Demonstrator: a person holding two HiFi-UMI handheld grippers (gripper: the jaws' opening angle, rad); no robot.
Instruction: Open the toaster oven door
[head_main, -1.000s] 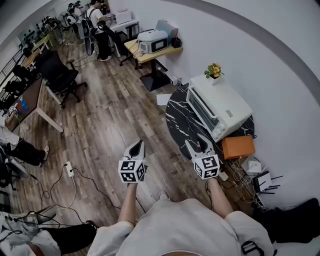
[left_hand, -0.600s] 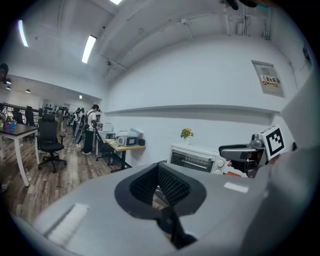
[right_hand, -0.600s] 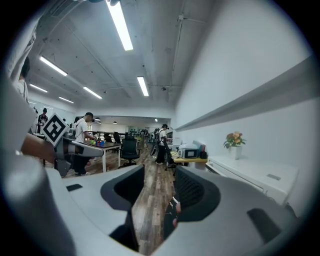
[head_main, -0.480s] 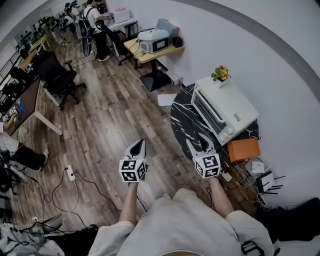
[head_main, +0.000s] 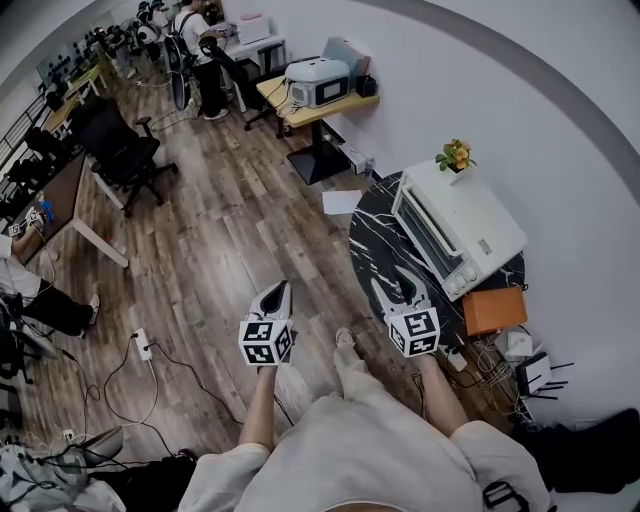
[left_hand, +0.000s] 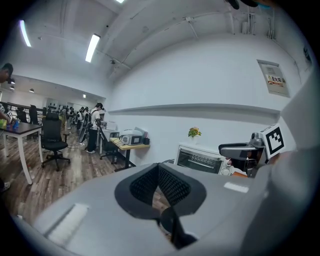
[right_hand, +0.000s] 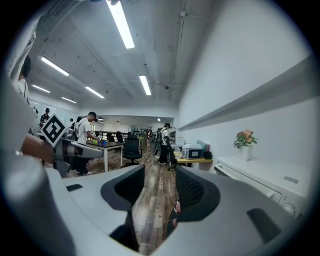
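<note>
Black marble table: white toaster oven, door closed, flowers on top. Left gripper pressed together; right gripper spread, empty.

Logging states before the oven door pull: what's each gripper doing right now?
Left gripper: closed, fingers together, holding nothing.
Right gripper: open, fingers apart, holding nothing.

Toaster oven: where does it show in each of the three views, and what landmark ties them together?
Head view: toaster oven right of centre, on the dark round table.
Left gripper view: right of centre, door facing the camera.
Right gripper view: lower right edge, seen along its white top.
Shared landmark: the potted flowers on its top.
</note>
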